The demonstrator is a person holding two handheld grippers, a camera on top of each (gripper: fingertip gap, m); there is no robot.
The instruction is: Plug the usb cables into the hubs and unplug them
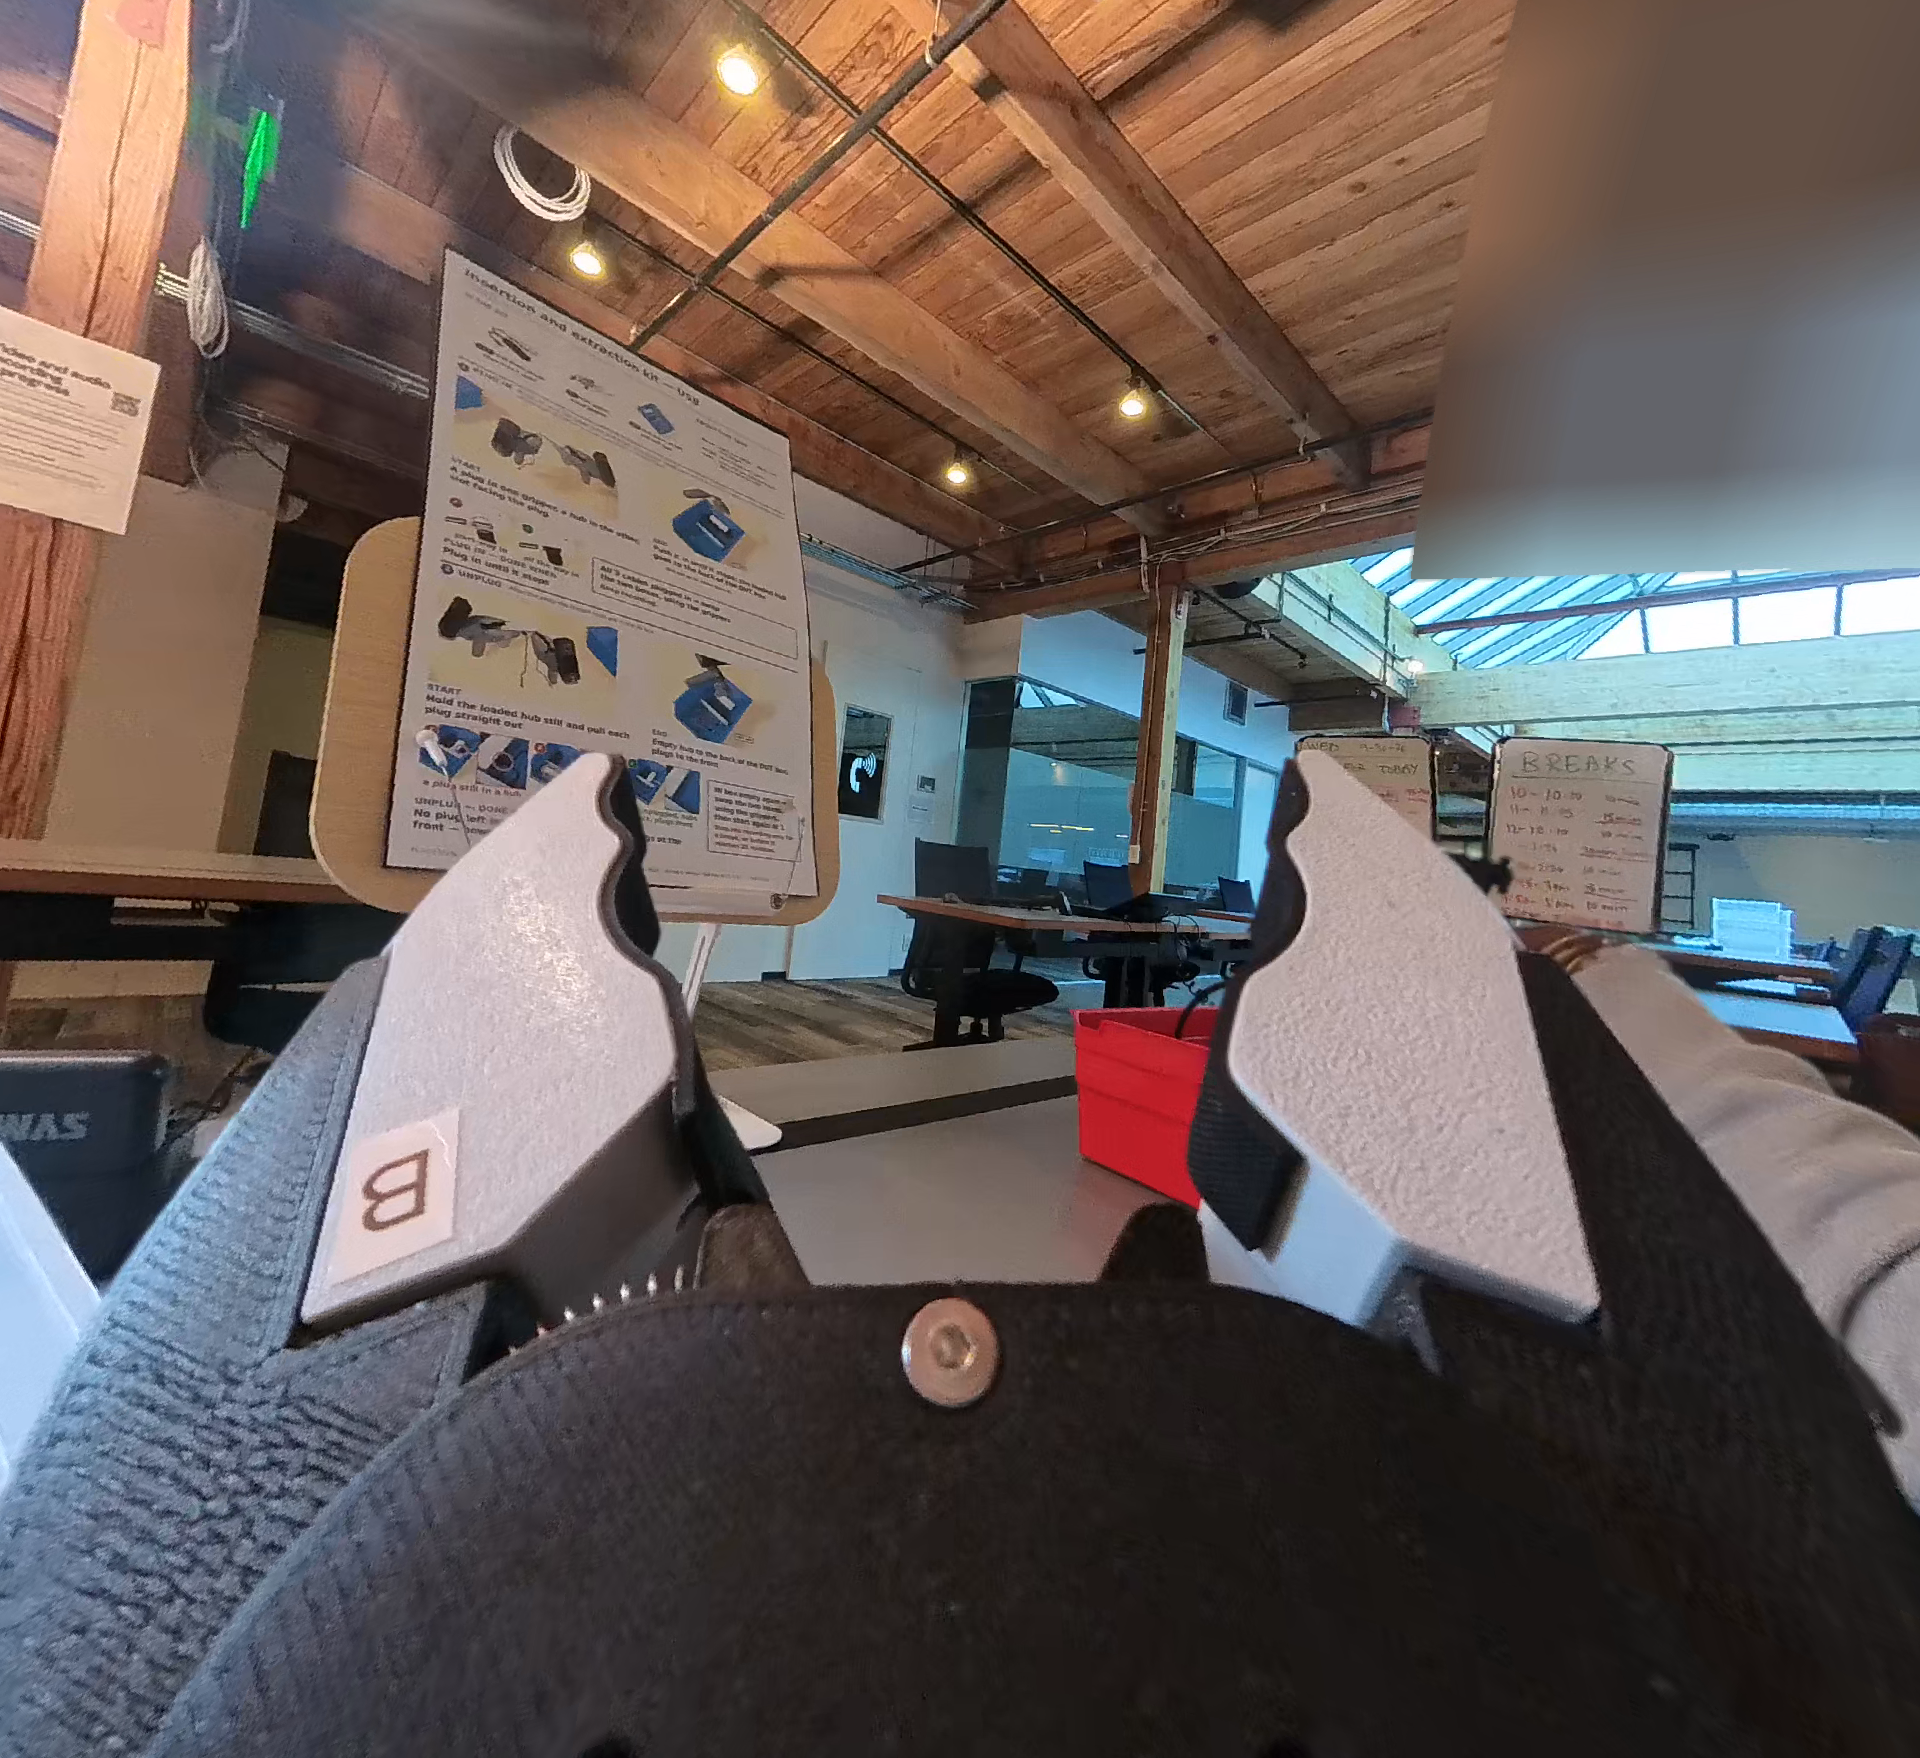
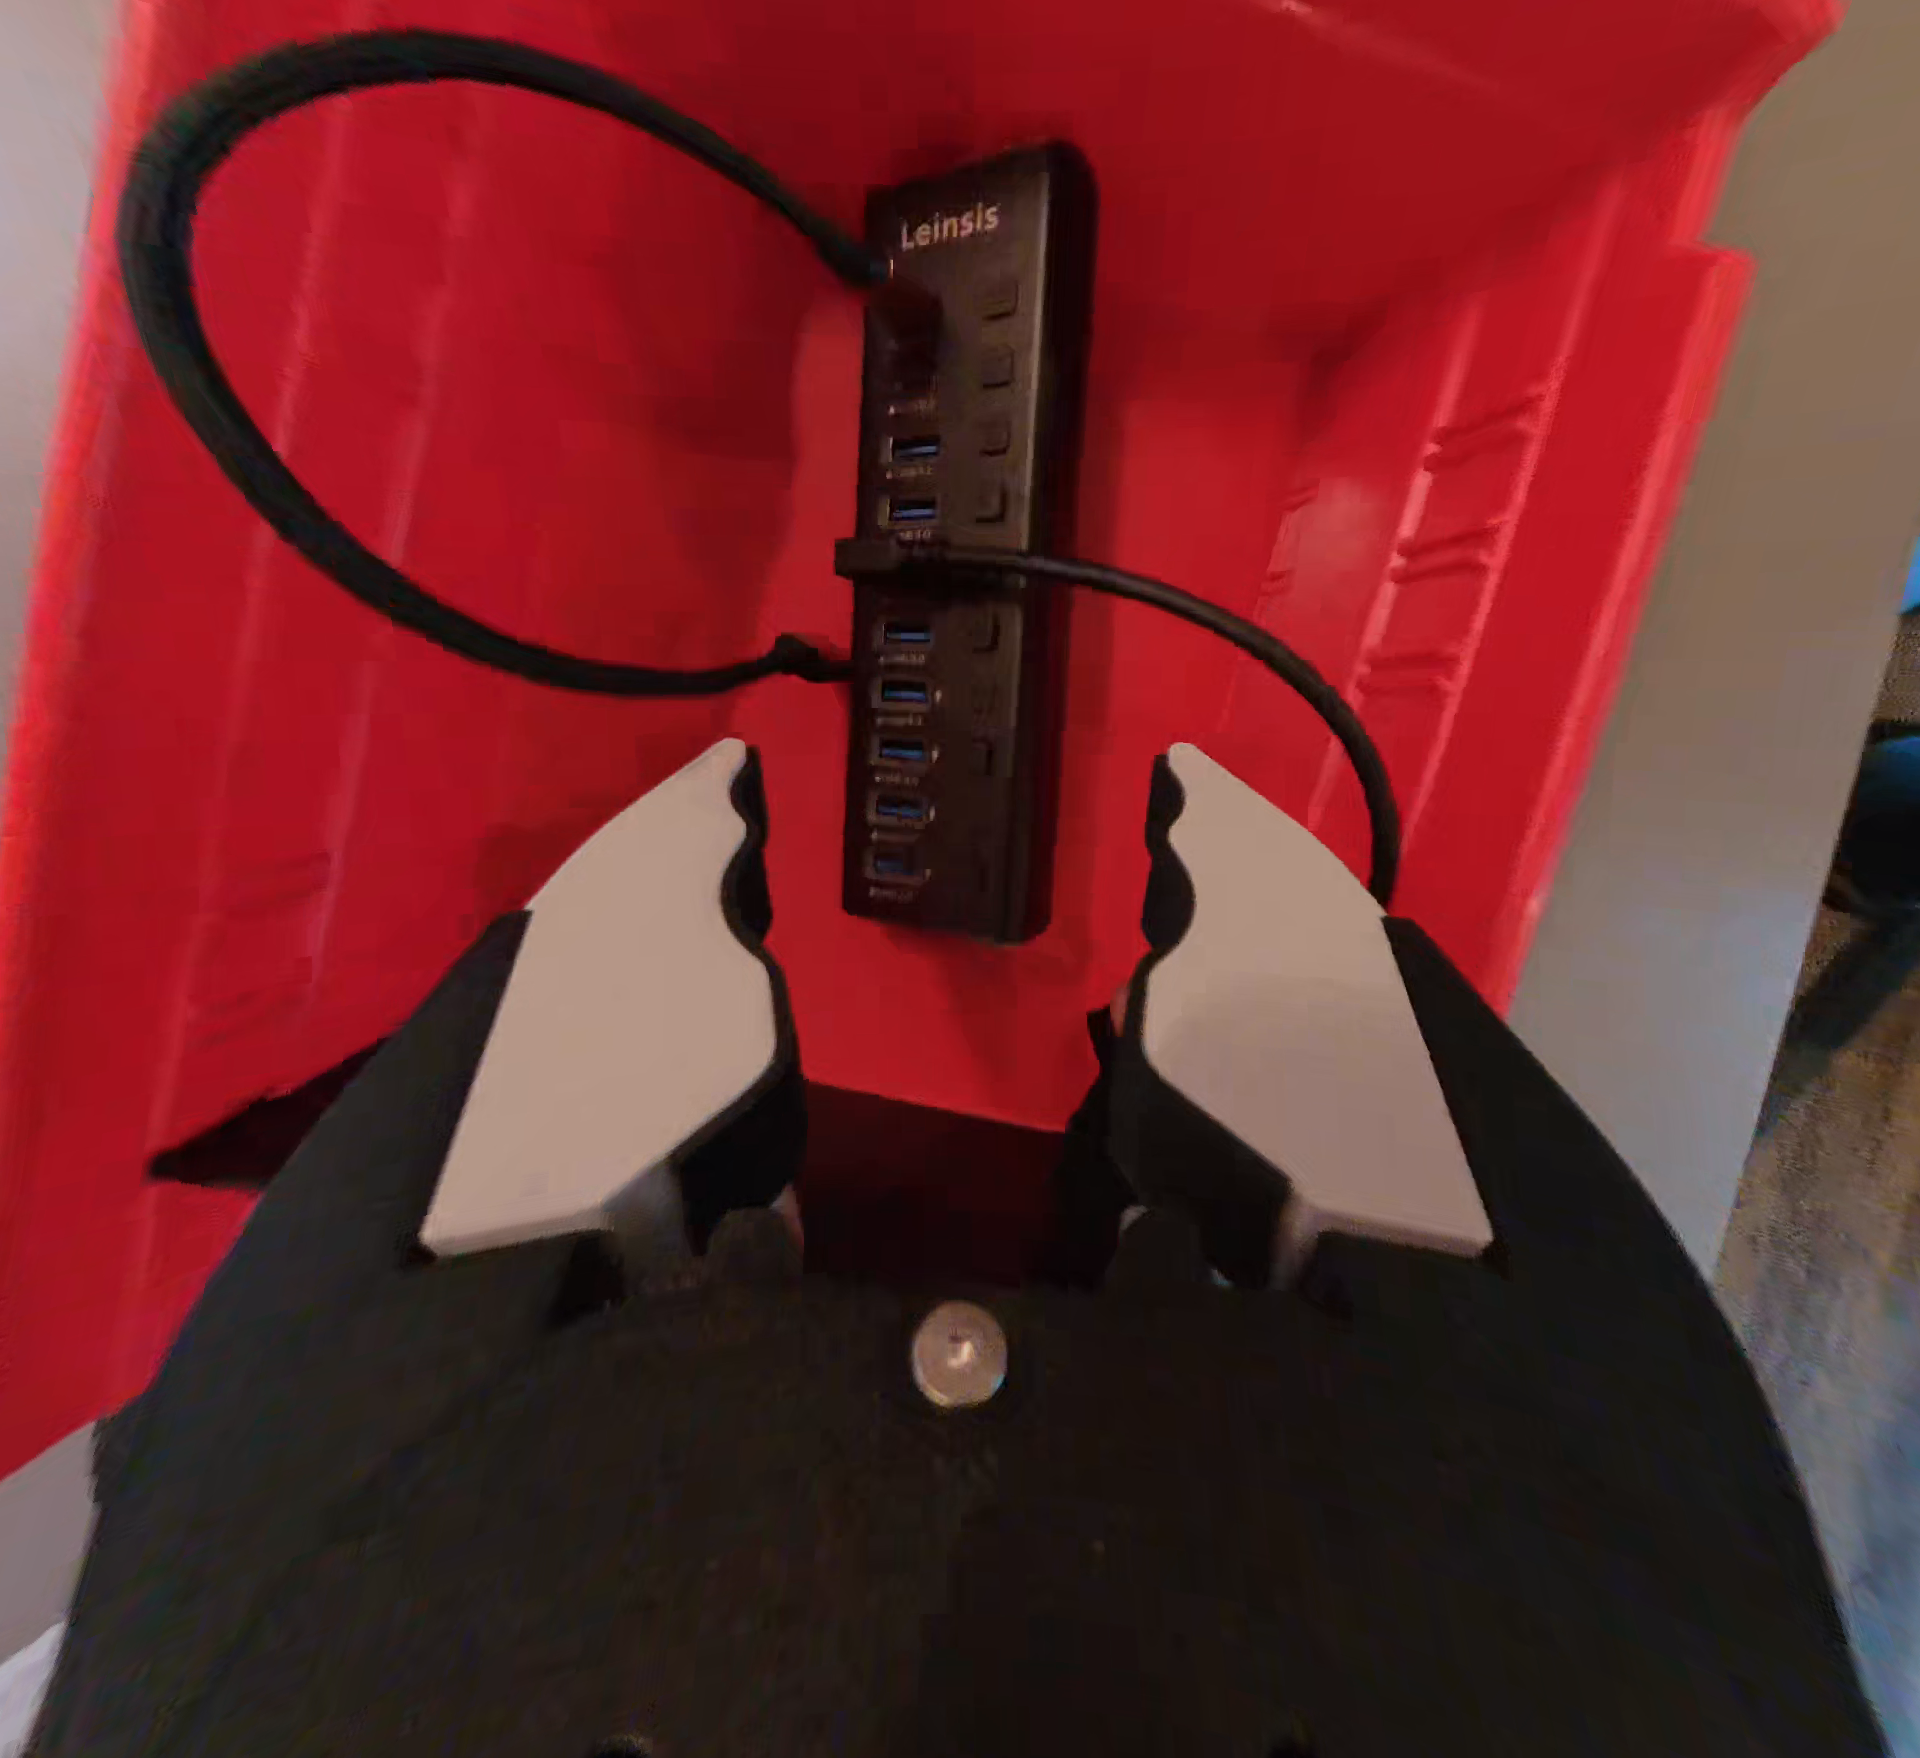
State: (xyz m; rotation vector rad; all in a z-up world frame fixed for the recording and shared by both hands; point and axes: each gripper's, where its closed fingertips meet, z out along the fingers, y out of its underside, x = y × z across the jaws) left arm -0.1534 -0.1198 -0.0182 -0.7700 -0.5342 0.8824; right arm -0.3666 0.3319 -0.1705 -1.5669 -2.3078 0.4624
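- Red bin (image 2: pixel 520 482) is the landmark; the black hub (image 2: pixel 971 545) lies flat on its floor, roughly mid-bin.
- Hub sits straight ahead of the right gripper (image 2: pixel 956 773), its near end just past the fingertips, not touching.
- Hub's long axis runs away from the gripper, in line with the fingers; a row of blue ports runs along the top face.
- Right gripper: fingers spread, nothing between them.
- Thick braided cable (image 2: pixel 208 420) loops off the hub's left side toward the bin's left wall; both ends meet the hub.
- Thin cable (image 2: pixel 1247 628) crosses the hub mid-length and curves toward the bin's right wall; whether its plug is seated, cannot tell.
- Left gripper (image 1: pixel 951 804): fingers wide apart, empty, raised and aimed over the bin's rim at the room.
- Right gripper is clearly nearer the hub; likely the next grab is the hub's near end.
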